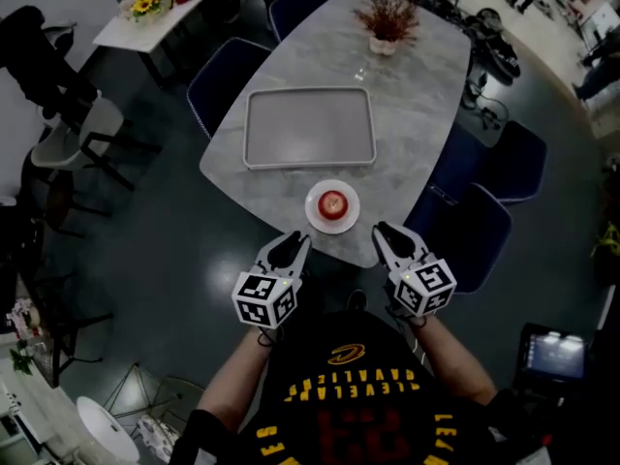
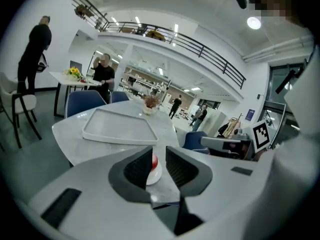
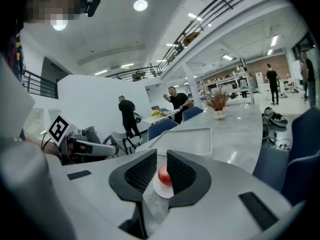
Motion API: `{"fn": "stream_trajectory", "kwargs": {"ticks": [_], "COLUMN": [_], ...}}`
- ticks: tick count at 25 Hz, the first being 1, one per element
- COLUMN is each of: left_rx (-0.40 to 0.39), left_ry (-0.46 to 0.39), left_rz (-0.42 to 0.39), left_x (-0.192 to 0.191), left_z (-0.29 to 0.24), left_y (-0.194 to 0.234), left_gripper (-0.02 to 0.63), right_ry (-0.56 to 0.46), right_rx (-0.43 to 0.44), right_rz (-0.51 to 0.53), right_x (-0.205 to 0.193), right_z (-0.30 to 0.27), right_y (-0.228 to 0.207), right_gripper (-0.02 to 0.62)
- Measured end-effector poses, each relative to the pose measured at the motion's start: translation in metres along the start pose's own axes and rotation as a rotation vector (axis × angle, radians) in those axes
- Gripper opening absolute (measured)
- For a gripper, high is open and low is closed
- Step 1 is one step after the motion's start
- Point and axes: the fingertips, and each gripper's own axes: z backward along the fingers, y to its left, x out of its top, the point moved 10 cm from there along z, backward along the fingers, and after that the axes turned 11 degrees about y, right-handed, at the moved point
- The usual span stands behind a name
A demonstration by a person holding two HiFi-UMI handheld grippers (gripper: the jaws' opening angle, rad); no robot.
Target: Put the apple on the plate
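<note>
A red apple (image 1: 332, 203) rests on a small white plate (image 1: 332, 223) at the near end of the grey marble table (image 1: 407, 114). In the right gripper view the apple (image 3: 164, 175) and plate (image 3: 161, 189) show through the gap between the jaws, farther off. In the left gripper view the apple (image 2: 154, 161) peeks between the jaws. My left gripper (image 1: 294, 247) is open, just off the table's near edge, left of the plate. My right gripper (image 1: 387, 237) is open too, at the plate's right. Neither touches anything.
A large empty grey tray (image 1: 310, 127) lies beyond the plate. A vase of dried flowers (image 1: 386, 22) stands at the table's far end. Blue chairs (image 1: 225, 83) line both sides. A white side table with yellow flowers (image 1: 147, 4) stands at far left. People stand in the background.
</note>
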Motion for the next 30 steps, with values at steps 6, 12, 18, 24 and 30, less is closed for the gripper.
{"fn": "stream_trajectory", "kwargs": {"ticks": [6, 12, 18, 24, 30], "left_rx": [-0.046, -0.084, -0.055, -0.042, -0.059], "left_ry": [0.151, 0.302, 0.395, 0.426, 0.43], "left_rz": [0.104, 0.195, 0.236, 0.267, 0.382], "left_x": [-0.008, -0.022, -0.044, -0.049, -0.055], "left_z": [-0.046, -0.096, -0.13, -0.153, -0.159], "left_y": [0.057, 0.089, 0.105, 0.11, 0.117], "left_gripper": [0.08, 0.08, 0.08, 0.08, 0.08], "right_ry": [0.129, 0.209, 0.235, 0.255, 0.274], "right_rx": [-0.037, -0.094, -0.122, -0.16, -0.147], "right_rz": [-0.181, -0.383, -0.5, -0.603, -0.693], "right_x": [-0.037, -0.077, -0.101, -0.11, -0.117], "right_z": [-0.051, -0.087, -0.115, -0.125, -0.134], "right_y": [-0.03, -0.051, -0.055, -0.065, -0.064], "right_gripper": [0.067, 0.067, 0.067, 0.067, 0.067]}}
